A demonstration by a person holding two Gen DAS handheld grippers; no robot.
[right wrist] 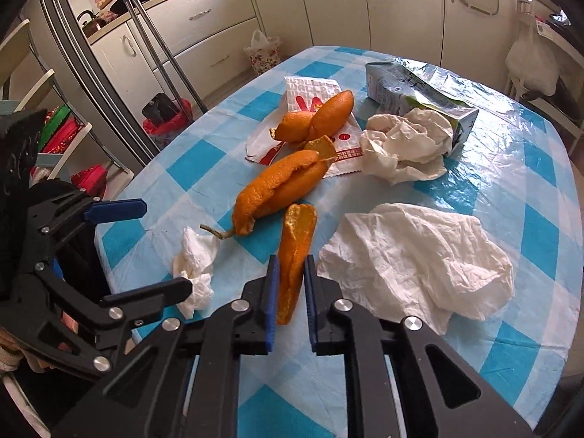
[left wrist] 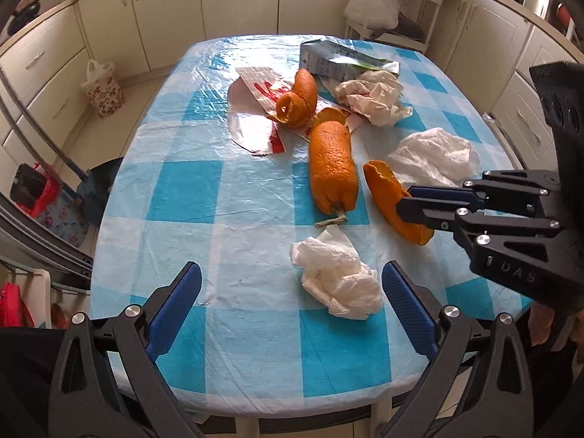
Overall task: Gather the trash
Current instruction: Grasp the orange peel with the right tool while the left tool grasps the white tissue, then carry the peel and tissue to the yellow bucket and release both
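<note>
The bench (left wrist: 175, 197), under a blue-and-white checked cloth, carries the trash – a torn carton (right wrist: 412, 87) at the far side, a printed wrapper (right wrist: 310, 91), crumpled tissues (right wrist: 419, 259), and orange peels lying near the middle. The right gripper (right wrist: 290, 284) has its jaws closed on a peel strip (right wrist: 295, 241) that lies beside the largest tissue. The left gripper (left wrist: 292, 292) hangs with jaws wide open, holding nothing – a small tissue wad (left wrist: 339, 277) lies on the cloth between its blue pads (left wrist: 179, 299).

The peel strip's (right wrist: 295, 255) near end hides between the right tongs (right wrist: 290, 273); the table's (left wrist: 255, 383) near edge is cut off.
</note>
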